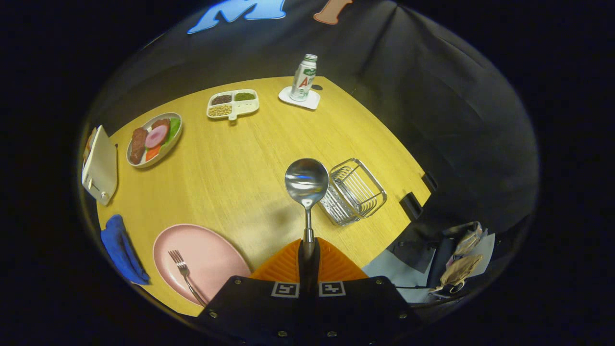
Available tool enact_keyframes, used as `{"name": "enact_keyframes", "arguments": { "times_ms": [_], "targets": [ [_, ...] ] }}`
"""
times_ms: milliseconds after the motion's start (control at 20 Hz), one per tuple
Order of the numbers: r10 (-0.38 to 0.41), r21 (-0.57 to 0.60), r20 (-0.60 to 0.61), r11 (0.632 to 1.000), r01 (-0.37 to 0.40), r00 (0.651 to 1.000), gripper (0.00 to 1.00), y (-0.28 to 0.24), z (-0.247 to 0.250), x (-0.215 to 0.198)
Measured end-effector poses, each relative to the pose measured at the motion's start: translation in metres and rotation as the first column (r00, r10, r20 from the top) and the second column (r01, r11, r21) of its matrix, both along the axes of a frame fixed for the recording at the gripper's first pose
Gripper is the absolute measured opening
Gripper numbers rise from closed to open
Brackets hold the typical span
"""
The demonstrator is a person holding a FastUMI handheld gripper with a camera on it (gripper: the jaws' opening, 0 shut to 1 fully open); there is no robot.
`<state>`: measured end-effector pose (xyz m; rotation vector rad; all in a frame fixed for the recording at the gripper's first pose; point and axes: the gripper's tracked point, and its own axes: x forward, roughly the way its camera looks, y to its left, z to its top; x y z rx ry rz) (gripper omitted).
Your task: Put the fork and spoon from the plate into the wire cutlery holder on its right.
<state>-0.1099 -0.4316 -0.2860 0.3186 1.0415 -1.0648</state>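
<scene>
- Between the fingers (308, 252): spoon (307, 185) clamped by its handle, both sides pressing, bowl pointing forward and held above the worktop (230, 168).
- Just to the left, below: pink plate (211, 252) with the fork (185, 274) lying on it, to be fetched afterwards.
- Just right of the spoon's bowl: wire holder (355, 192), open side up, near the worktop's edge.
- Best handled by swinging right until the bowl hangs over the opening, tipping bowl-down, lowering inside the wires, then loosening the grip.
- Worth minding: a knock on the rim could probably shove the light holder toward the edge.
- Farther off: food dishes (233, 103) and bottle (304, 78), well apart from the path.
</scene>
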Motion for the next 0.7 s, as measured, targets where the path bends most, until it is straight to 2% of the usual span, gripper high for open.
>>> {"name": "enact_keyframes", "arguments": {
  "times_ms": [100,250,400,700],
  "targets": [
    [-0.031,0.006,-0.016,0.999,0.031,0.999,0.01,-0.018,0.000,-0.013],
    [-0.033,0.030,-0.096,0.999,0.036,0.995,0.01,-0.037,-0.005,-0.039],
    [0.003,0.070,-0.192,0.997,0.011,0.981,0.01,-0.052,-0.015,-0.059],
    [0.082,0.171,-0.280,0.985,-0.035,0.956,0.01,-0.063,-0.023,-0.070]
  ]
}}
